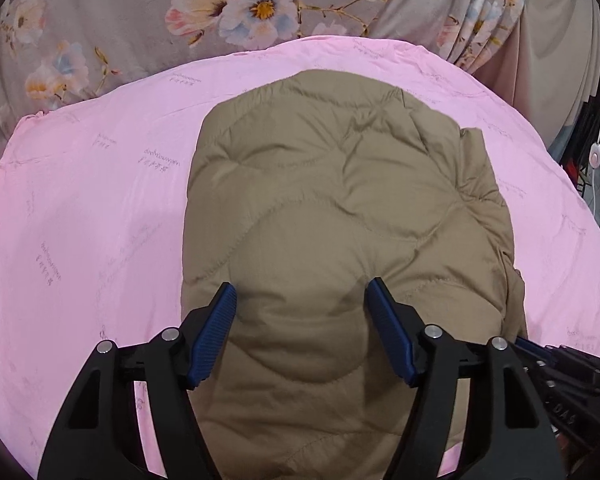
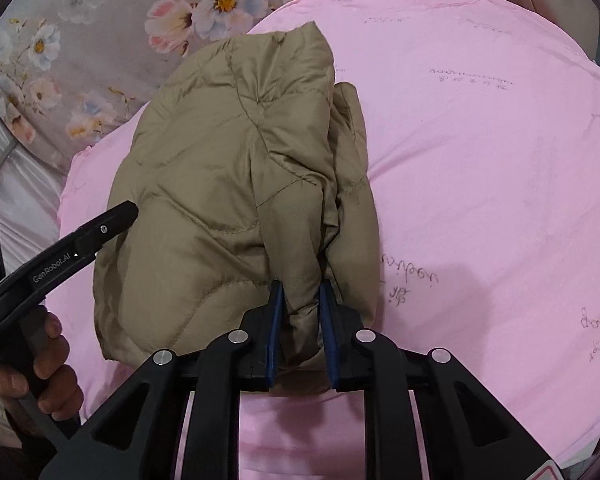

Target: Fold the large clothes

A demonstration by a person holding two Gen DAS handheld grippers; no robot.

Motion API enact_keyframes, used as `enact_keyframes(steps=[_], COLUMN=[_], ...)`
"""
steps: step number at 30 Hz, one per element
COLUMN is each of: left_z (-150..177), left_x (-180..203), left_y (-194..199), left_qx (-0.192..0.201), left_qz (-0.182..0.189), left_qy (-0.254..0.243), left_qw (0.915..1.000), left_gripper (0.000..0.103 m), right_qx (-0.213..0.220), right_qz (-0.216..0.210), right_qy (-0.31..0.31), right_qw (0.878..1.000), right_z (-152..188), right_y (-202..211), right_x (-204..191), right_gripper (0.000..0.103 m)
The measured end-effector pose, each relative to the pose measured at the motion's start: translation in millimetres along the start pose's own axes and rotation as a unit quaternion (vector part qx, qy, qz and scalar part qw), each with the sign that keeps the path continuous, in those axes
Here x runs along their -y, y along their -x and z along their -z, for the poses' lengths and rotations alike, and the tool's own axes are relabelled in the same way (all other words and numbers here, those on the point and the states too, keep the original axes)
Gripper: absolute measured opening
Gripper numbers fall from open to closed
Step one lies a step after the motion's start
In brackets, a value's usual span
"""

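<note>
Pink sheet (image 1: 80, 200) bears the tan jacket (image 1: 332, 200), pinched by the right tool (image 2: 302, 292), under the spread left tool (image 1: 300, 292).

Even, soft indoor light; faint shadows; sharp centre; strong fisheye bending, dark vignette at corners.

Both my wrist cameras look steeply down, close over the quilted khaki padded jacket (image 1: 340, 200) on the pink sheet (image 2: 480, 160).
</note>
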State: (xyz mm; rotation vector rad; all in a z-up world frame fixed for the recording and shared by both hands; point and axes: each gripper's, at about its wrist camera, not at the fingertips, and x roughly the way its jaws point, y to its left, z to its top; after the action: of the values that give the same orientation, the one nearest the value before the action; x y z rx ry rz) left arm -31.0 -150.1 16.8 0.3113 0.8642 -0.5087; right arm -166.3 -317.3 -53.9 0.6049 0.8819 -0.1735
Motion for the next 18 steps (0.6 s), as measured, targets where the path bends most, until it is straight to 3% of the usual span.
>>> enact_keyframes(steps=[18], left_z=[11], left_x=[15], left_y=[-22], left_qx=[0.022], left_qz=[-0.049], left_qy=[-0.043], left_qw=[0.9976], left_gripper=[0.065], right_qx=[0.006], right_qz=[0.000], right_qy=[-0.015], right_qw=[1.000], right_z=[4], right_y=[-16], right_x=[4], right_gripper=[0.017])
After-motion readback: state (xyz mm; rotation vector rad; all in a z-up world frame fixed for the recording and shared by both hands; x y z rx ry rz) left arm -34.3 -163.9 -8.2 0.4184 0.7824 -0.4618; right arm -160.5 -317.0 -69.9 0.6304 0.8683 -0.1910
